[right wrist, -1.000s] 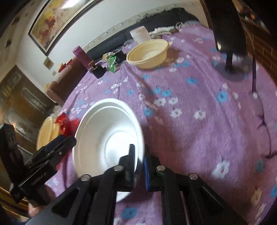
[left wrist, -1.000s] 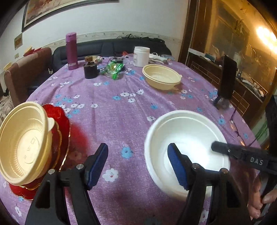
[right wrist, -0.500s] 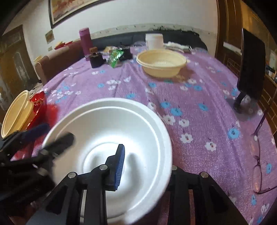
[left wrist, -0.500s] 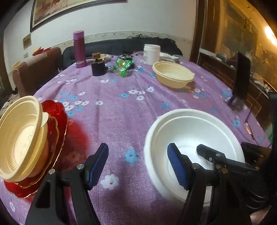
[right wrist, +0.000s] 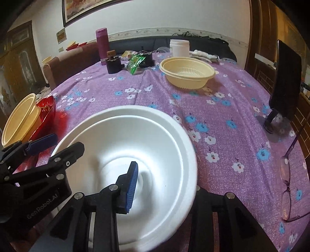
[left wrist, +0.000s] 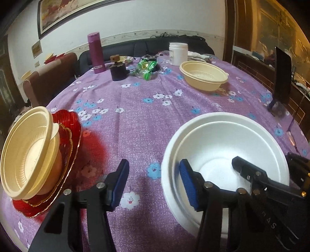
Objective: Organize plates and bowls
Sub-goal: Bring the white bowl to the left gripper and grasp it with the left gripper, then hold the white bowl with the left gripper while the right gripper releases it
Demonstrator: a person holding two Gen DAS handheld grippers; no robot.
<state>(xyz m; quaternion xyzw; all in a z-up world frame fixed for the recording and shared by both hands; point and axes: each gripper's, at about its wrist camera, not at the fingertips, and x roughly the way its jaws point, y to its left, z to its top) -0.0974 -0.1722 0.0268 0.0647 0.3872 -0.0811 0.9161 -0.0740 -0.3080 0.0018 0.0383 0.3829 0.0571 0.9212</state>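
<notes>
I see the tabletop [left wrist: 135, 124] under purple floral cloth; from the white bowl [left wrist: 222, 147], a cream bowl [left wrist: 203, 77] sits beyond, red plates [left wrist: 67, 139] left, glasses [right wrist: 288, 186] right.

A room in someone's home, with a big round table for eating.

The table [left wrist: 147, 120] has a purple cloth with little white and blue flowers on it. Behind it there is a dark sofa [right wrist: 193, 41] and a brown chair [left wrist: 52, 77]. A big picture [left wrist: 58, 15] in a frame hangs on the white wall. Things people use at home sit on the table: a purple drink bottle [left wrist: 96, 53], a white jar [left wrist: 178, 54], a green snack bag [left wrist: 146, 68], some bowls and a pair of glasses [right wrist: 286, 186]. A phone on a stand [right wrist: 284, 81] is there too, and there are brown wooden cupboards [right wrist: 21, 64] at the side.
</notes>
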